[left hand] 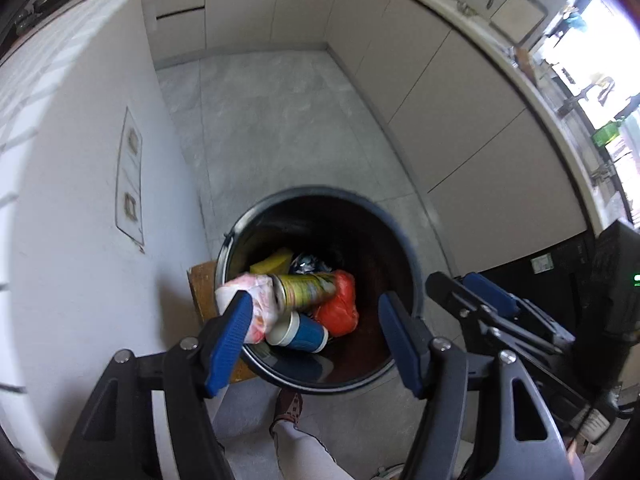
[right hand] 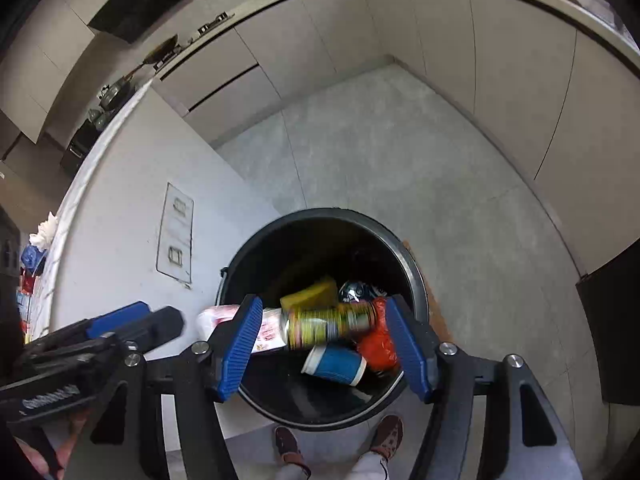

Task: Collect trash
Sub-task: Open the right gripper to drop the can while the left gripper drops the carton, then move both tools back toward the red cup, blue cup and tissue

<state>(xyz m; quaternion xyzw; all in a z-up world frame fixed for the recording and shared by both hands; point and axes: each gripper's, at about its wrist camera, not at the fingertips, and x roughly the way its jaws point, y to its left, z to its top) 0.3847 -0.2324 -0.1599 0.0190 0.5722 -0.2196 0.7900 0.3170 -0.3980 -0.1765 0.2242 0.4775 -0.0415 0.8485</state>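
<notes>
Left tongs [left hand: 316,322] and right tongs [right hand: 326,346] are hovering spread, gripping nothing, above the black bin [right hand: 416,276] on the floor, where a can [right hand: 332,322], blue cup [right hand: 336,366] and red bag [right hand: 378,346] are lying.

Glossy metal can [left hand: 306,288], matt bin [left hand: 396,248]

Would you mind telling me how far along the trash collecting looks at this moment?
Mostly done, it seems. The black bin already holds a yellow-green can, a blue paper cup, a red bag, a yellow sponge and a pink-printed wrapper. Nothing is in hand: the left gripper and right gripper both hover open above it. Any trash left elsewhere is out of view.
</notes>
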